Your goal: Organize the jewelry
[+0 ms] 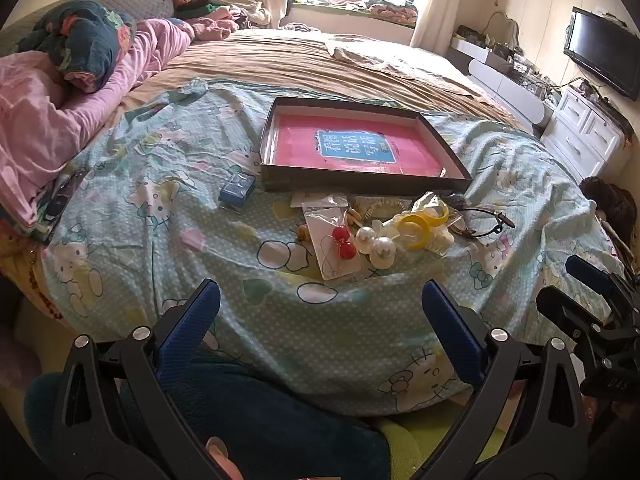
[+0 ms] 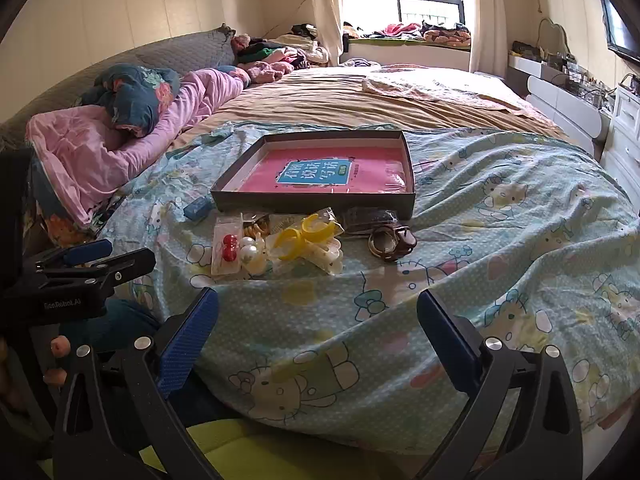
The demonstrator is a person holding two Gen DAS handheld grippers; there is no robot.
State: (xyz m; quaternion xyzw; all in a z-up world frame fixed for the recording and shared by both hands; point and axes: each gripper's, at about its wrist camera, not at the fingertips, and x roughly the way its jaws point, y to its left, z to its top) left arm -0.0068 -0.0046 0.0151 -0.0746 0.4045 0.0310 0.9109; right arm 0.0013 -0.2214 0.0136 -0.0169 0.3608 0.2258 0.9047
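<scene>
Hovering wide apart and empty, left gripper and right gripper; jewelry pile, red bead earrings on clear card, lies at 12 o'clock before shallow dark cardboard tray; left nearer, I judge.

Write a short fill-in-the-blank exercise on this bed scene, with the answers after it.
1. The two red beads lie next to two ____ pearls.
2. The tray holds a ____ book.
3. The left gripper and the right gripper are both ____.
4. The yellow bangle lies ____ the tray.

Answers: white; pink; open; outside
</scene>
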